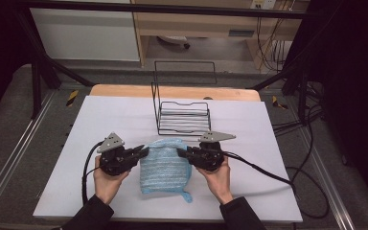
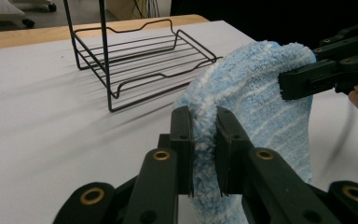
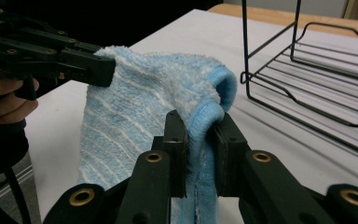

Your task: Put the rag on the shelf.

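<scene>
Cloth [image 1: 165, 165], pale blue with faint white stripes, sits near the middle of the white table [image 1: 100, 124], just on the near side of a black wire rack [image 1: 182, 117]. Both grippers hold it by its far corners. The left gripper [image 1: 144, 152] comes in from the left, and in the left gripper view its two black jaws are pressed onto a fold of the fluffy cloth [image 2: 256, 93], pinching the edge between the pads. The right gripper [image 1: 181, 153] comes in from the right; in the right gripper view its jaws clamp the cloth's [image 3: 168, 93] hemmed blue edge in the same way. Between the two grips the far edge of the cloth is lifted off the table and hangs down in soft folds, while its near part lies on the surface, with a small loop at the near right corner.

In the left gripper view the right gripper [image 2: 286, 84] shows at the far right, biting the raised corner. In the right gripper view the left gripper [image 3: 109, 70] shows at the upper left, gripped by a hand [image 3: 4, 105].

The rack [image 2: 140, 60] stands apart from the cloth, its tall wire back on the far side. Cables trail from both grippers toward the near table edges.
</scene>
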